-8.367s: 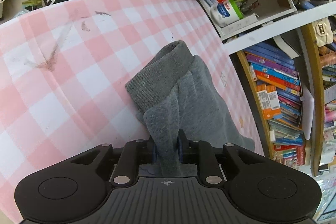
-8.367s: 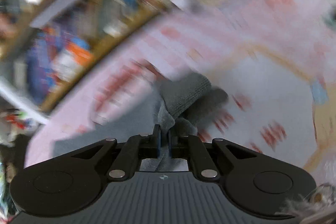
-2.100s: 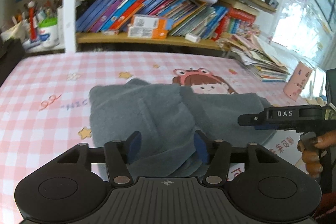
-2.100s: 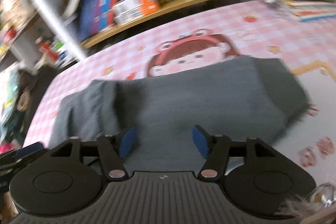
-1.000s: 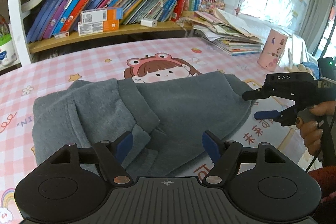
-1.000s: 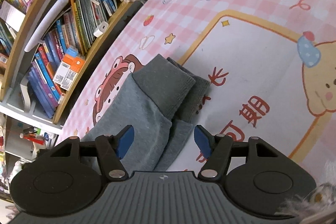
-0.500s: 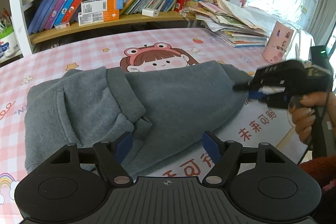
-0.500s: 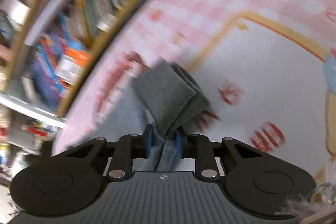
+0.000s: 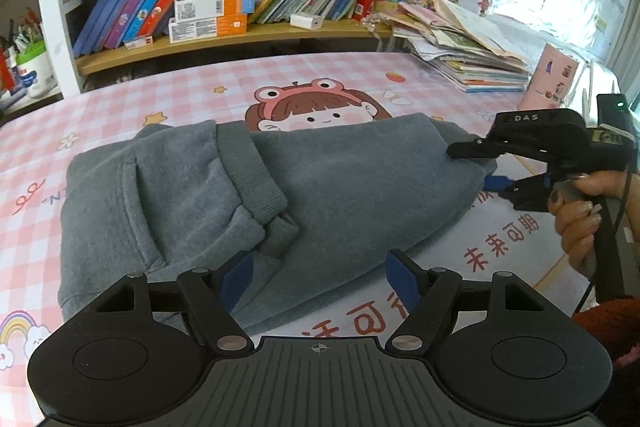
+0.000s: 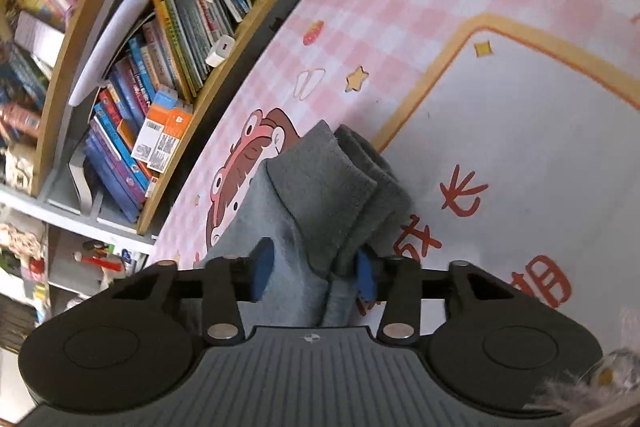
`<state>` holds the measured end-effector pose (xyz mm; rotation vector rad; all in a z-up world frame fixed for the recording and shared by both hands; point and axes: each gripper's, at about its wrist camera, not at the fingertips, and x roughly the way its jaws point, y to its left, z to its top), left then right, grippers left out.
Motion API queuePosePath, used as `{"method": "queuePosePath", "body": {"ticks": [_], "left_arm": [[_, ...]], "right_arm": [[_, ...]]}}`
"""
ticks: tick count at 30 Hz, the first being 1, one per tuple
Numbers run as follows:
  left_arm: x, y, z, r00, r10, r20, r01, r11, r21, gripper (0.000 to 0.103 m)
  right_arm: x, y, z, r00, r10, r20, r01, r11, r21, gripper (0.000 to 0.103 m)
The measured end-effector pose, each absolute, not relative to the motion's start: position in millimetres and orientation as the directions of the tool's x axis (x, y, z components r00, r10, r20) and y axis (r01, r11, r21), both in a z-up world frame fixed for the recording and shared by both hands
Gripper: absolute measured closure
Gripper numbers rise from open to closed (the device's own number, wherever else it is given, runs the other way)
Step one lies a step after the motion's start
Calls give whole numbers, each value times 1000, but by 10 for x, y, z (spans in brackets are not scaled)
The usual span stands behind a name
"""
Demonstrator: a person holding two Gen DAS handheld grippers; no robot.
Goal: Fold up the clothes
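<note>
A grey fleece garment (image 9: 340, 187) lies folded in a long bundle on the pink checked table cover (image 9: 120, 99); a ribbed cuff crosses its left half. My left gripper (image 9: 320, 279) hovers open over the bundle's near edge, its blue pads clear of the cloth. A person's hand (image 9: 580, 211) holds my right gripper (image 9: 472, 167) at the bundle's right end. In the right wrist view the garment's (image 10: 320, 187) folded end lies between that gripper's (image 10: 314, 275) pads. Its jaws are opening and no longer squeeze the cloth.
A bookshelf (image 9: 240, 39) full of books runs along the table's far edge. A stack of papers and magazines (image 9: 468, 59) and a pink cup (image 9: 552, 79) stand at the back right. A tub with pens (image 9: 28, 71) is at the far left.
Half a second ago my right gripper was pinched on the garment's end; its jaws have since spread apart around it. My left gripper has stayed open and drifted only slightly.
</note>
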<state>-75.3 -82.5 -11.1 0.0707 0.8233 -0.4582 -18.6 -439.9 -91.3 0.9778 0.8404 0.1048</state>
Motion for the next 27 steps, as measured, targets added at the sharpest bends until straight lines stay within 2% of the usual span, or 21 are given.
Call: {"method": "queuePosePath", "body": {"ticks": [3, 6, 7, 21, 27], "left_arm": [[-772, -814, -110, 592, -358, -722, 413, 904, -110, 28], [-781, -798, -103, 598, -352, -720, 402, 909, -110, 28], [-780, -793, -101, 599, -351, -720, 399, 910, -111, 28], [-705, -716, -60, 631, -381, -675, 408, 904, -129, 28], [-645, -525, -25, 663, -379, -646, 383, 913, -143, 28]], "right_arm": [[-127, -4402, -977, 685, 447, -575, 298, 548, 782, 61], [-113, -4370, -970, 677, 432, -595, 313, 563, 765, 82], [-117, -4371, -974, 675, 426, -602, 317, 570, 758, 83], [-480, -4710, -823, 740, 263, -619, 402, 565, 720, 85], [-497, -4512, -507, 788, 250, -562, 307, 632, 712, 85]]}}
